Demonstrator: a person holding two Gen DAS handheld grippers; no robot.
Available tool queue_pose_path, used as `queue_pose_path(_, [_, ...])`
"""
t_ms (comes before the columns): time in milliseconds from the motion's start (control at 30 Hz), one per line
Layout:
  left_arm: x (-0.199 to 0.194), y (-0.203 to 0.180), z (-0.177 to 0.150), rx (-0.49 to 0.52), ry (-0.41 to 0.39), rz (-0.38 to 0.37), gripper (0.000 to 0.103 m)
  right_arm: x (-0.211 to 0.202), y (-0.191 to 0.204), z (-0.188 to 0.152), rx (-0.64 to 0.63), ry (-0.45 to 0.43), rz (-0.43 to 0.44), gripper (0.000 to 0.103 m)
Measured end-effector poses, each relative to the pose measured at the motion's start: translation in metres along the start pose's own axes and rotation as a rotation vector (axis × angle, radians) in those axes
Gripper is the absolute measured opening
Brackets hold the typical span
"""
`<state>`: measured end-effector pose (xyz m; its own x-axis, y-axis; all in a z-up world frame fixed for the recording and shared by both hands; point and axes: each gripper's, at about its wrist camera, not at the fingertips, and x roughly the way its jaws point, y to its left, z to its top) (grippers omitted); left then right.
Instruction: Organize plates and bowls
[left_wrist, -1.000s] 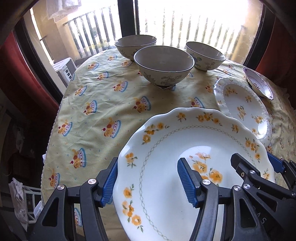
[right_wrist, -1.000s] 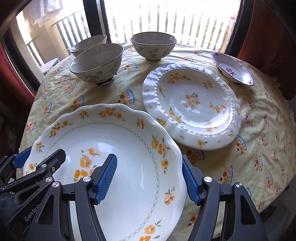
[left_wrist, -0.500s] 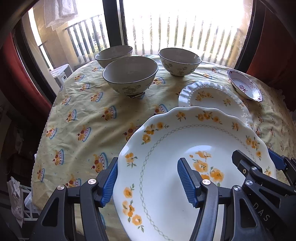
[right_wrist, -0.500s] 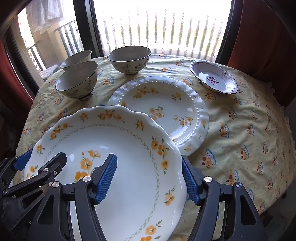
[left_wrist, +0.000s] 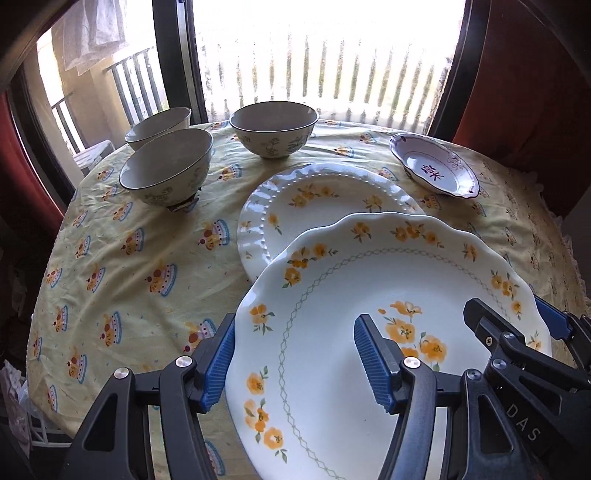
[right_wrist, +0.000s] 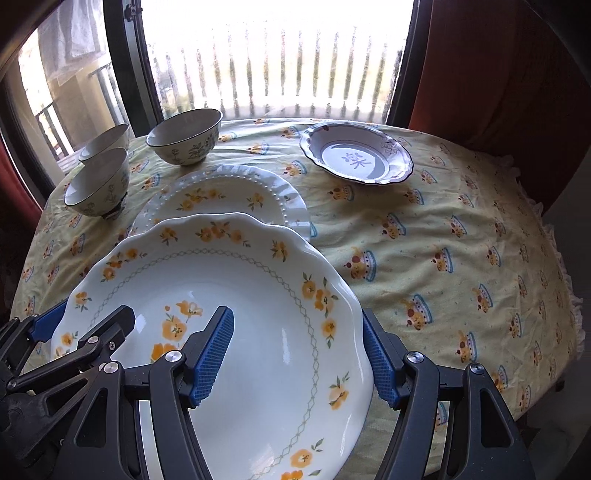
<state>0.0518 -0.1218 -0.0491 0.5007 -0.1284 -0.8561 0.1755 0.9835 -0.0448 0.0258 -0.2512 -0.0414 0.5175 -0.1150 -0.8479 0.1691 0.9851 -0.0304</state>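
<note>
A large scalloped plate with orange flowers (left_wrist: 369, 266) (right_wrist: 221, 280) is carried above the table by both grippers. My left gripper (left_wrist: 295, 332) is shut on its left rim, one blue pad under the edge and one inside the plate. My right gripper (right_wrist: 297, 325) is shut on the right rim the same way. Each view shows the other gripper at the plate's opposite rim. The carried plate overlaps the near edge of a white beaded plate (left_wrist: 325, 192) (right_wrist: 221, 192) lying on the cloth.
Three patterned bowls (left_wrist: 166, 173) (left_wrist: 159, 123) (left_wrist: 273, 125) stand at the back left. A small purple-rimmed dish (left_wrist: 434, 170) (right_wrist: 356, 155) sits at the back right. The round table's yellow cloth (right_wrist: 443, 258) lies bare on the right. A window and red curtains are behind.
Both grippers carried the flowered plate to the right across the table. It now hangs over the near part of the beaded plate, and the bowls have slid left in view.
</note>
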Motion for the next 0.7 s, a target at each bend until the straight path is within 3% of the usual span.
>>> queue_pose_path(400, [0.019, -0.075, -0.004, 0.07, 0.045, -0.071, 0.063, 0.004, -0.08, -0.014, 0.064, 0.024, -0.08, 0.072])
queue_pose_path(700, [0.037, -0.115, -0.006, 0.11, 0.105, -0.101, 0.063, 0.02, -0.125, -0.025, 0.132, 0.091, -0.108, 0.072])
